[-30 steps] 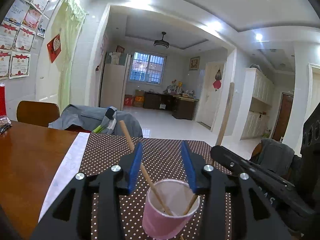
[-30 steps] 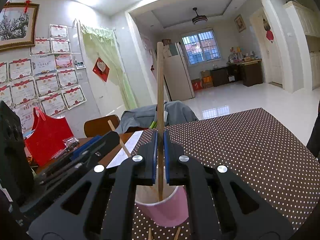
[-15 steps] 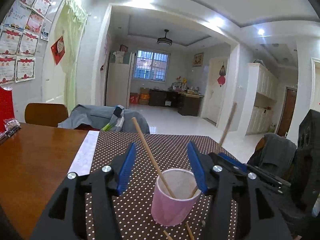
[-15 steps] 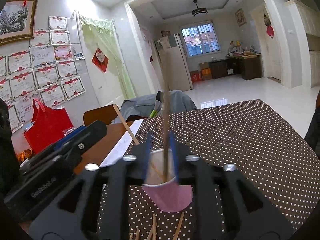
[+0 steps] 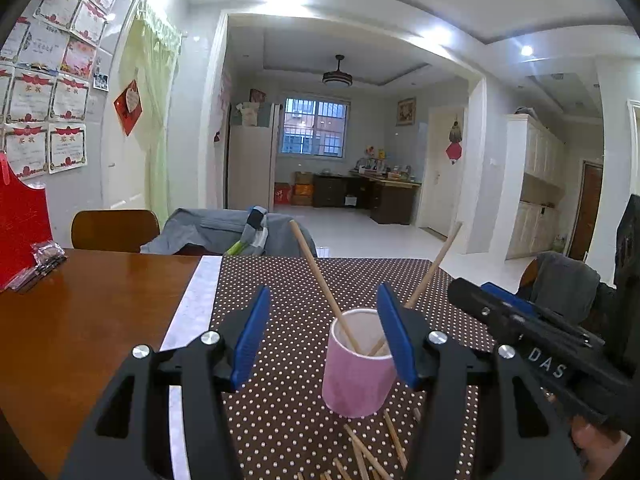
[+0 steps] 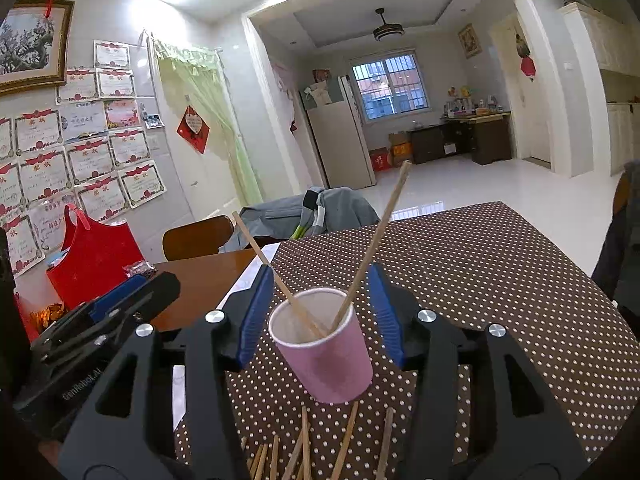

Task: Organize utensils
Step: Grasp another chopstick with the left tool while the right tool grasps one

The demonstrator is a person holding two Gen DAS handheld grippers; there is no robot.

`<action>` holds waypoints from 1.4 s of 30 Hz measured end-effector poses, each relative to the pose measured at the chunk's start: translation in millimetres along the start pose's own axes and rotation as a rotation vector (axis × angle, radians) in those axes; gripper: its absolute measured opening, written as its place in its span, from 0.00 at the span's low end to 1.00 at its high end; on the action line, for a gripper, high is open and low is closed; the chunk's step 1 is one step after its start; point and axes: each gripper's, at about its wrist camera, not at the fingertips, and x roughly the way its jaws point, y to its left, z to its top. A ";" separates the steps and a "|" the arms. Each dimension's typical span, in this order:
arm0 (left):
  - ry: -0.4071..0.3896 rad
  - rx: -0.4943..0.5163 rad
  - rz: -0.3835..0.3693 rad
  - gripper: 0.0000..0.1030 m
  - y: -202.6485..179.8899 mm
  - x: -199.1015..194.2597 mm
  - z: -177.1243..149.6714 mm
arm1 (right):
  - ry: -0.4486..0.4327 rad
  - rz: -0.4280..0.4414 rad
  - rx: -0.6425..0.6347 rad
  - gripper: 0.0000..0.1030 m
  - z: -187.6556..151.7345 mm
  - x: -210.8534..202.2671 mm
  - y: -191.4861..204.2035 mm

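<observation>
two readable marks — "das" on right gripper [image 5: 496,312], "genrobot.ai" on left gripper [image 6: 132,292].

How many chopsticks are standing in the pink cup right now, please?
Two chopsticks stand in the pink cup, leaning apart; the other chopsticks lie loose on the tablecloth.

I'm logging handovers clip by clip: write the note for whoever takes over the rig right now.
Left gripper: open, empty.
Right gripper: jaws opening, nothing between them but the cup beyond.
Pink cup stands on the dotted cloth, two chopsticks leaning inside.
Left: loose chopsticks lying on the cloth in front of the cup need picking up and dropping in.
</observation>
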 end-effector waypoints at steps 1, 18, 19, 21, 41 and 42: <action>0.002 0.000 0.002 0.54 -0.6 -4.4 -1.6 | 0.001 -0.005 0.000 0.49 -1.3 -4.1 -0.8; 0.456 -0.028 -0.056 0.54 11.2 -23.8 -66.1 | 0.165 -0.116 -0.140 0.60 -47.3 -46.1 1.9; 0.495 -0.035 -0.050 0.54 14.6 -22.5 -73.1 | 0.184 -0.123 -0.144 0.60 -51.2 -46.0 0.6; 0.545 -0.030 -0.024 0.54 19.1 -19.0 -85.3 | 0.224 -0.135 -0.144 0.60 -58.8 -43.8 -2.5; 0.783 0.027 0.024 0.54 18.0 -12.5 -145.1 | 0.439 -0.139 -0.109 0.60 -95.0 -30.3 -25.4; 0.784 0.043 0.028 0.54 16.1 -12.6 -145.5 | 0.454 -0.141 -0.111 0.60 -96.0 -28.2 -25.5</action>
